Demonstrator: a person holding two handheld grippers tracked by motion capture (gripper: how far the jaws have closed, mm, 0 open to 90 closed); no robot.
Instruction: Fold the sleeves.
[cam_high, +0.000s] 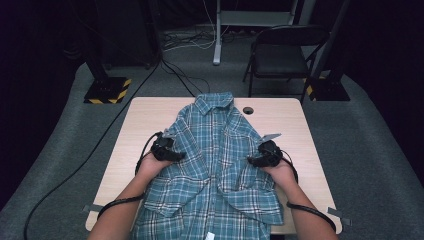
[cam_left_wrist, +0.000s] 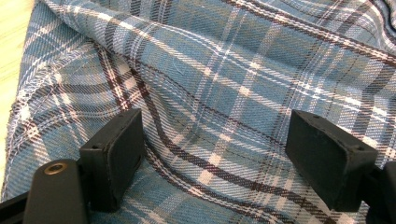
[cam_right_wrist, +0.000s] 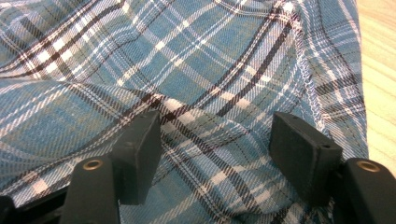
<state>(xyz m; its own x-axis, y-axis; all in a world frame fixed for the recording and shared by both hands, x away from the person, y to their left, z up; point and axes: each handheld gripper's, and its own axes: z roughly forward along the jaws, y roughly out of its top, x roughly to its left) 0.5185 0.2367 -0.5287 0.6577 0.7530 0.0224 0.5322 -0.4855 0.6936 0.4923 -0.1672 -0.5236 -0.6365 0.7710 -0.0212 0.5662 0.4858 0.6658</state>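
A blue plaid shirt (cam_high: 212, 165) lies spread down the middle of the tabletop (cam_high: 145, 115), collar at the far end, hem hanging off the near edge, and both hands are in on it at mid-body. The left tongs (cam_high: 172, 156) sit over the shirt's left side, the right tongs (cam_high: 252, 160) over its right, each pointing inward. This looks like the lining-up step before a fold or a smoothing pull, with no cloth gripped yet. The next move calls for each pair to settle on an edge or ridge of fabric and close on it evenly. The left gripper view shows its left tongs (cam_left_wrist: 215, 154) spread wide above a rumpled fold; the right gripper view shows the right tongs (cam_right_wrist: 215, 154) spread too, near a stitched seam (cam_right_wrist: 310, 84) the high view blurs.
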